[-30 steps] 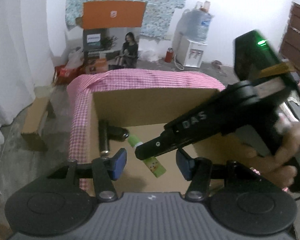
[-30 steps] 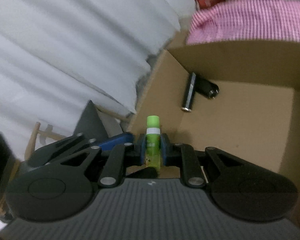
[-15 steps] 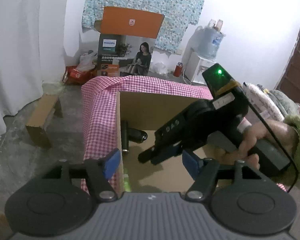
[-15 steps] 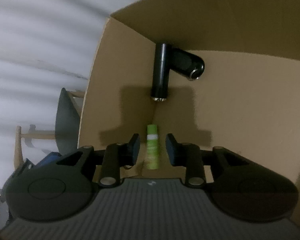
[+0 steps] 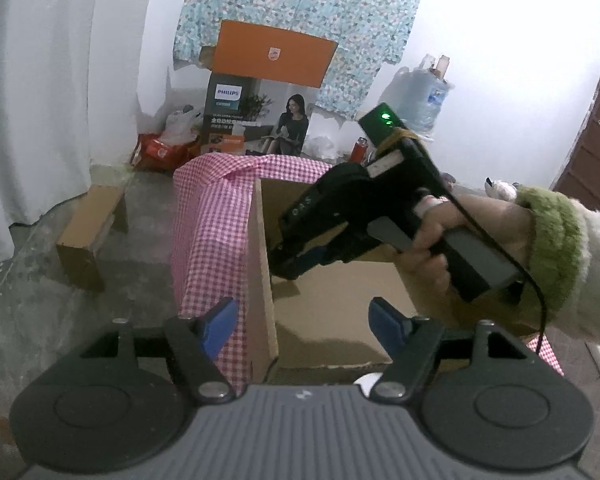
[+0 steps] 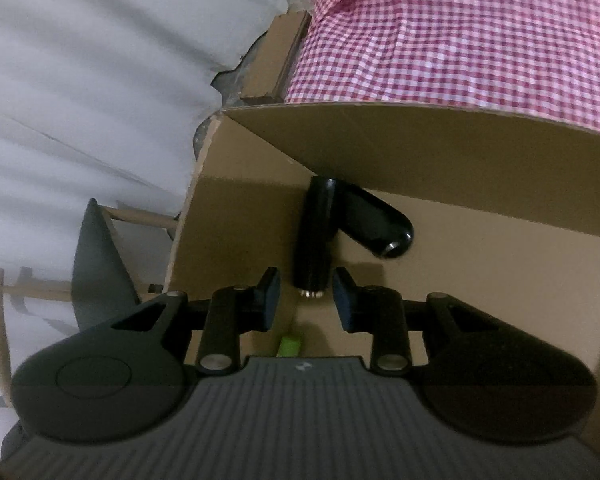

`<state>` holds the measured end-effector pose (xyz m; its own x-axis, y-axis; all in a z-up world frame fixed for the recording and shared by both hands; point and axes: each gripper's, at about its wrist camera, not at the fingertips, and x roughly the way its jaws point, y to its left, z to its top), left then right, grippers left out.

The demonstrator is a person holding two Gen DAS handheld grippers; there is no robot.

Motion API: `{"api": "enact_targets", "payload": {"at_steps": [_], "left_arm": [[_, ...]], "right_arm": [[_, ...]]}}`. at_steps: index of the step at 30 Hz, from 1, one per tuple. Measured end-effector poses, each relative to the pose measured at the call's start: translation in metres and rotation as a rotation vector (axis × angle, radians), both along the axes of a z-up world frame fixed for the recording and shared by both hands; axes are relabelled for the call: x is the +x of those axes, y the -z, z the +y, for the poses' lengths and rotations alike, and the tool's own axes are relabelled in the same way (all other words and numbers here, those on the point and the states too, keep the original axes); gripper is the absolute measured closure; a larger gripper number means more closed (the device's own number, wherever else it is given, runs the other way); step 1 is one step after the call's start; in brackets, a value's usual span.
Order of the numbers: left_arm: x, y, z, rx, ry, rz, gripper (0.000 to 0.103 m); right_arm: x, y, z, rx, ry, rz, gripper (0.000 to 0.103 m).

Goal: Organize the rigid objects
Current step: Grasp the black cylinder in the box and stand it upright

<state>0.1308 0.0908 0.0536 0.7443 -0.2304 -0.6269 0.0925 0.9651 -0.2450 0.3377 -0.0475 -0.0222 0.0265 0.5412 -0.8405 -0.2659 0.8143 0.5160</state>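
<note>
Left gripper hovers at the near left corner of the cardboard box, blue pads wide apart and opening more, nothing between them. One pad is over the pink checked cloth outside the box wall, the other over the box floor. Ahead of this claw, a bit to the right, a hand with a green fuzzy cuff holds the right gripper, which points down into the box.

In the right wrist view the right gripper has its pads narrow apart but not closed, and they press on nothing. Just ahead of the pads, centred betw. them, lies a black cylinder; its metal end is about level with the pad tips, but I cannot tell if it is touched. A second black rounded piece leans to the right from it, both near the far wall of the box. Behind the pads, close under the claw body, the green tube lies on the box floor, only its top end is visible, free of the fingers.

Step in hand, as I judge: the green tube is placed in the box and let go, so this item is done. Next move prob. calls for the right claw to go up and out w/o knocking the black cylinder, which is very near the tips. The left claw, wide, seems ready to fetch another object, but no other loose item is visible in these views.
</note>
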Motion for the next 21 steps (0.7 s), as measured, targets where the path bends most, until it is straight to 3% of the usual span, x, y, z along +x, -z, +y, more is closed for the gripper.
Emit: {"api": "enact_targets", "payload": {"at_steps": [11, 21], "left_arm": [[-0.002, 0.012, 0.011, -0.017, -0.018, 0.038, 0.029], [-0.005, 0.014, 0.018, -0.024, -0.040, 0.050, 0.029]], "right_arm": [[0.009, 0.028, 0.008, -0.010, -0.007, 0.030, 0.081], [-0.016, 0.027, 0.006, -0.047, -0.093, 0.061, 0.082]]}}
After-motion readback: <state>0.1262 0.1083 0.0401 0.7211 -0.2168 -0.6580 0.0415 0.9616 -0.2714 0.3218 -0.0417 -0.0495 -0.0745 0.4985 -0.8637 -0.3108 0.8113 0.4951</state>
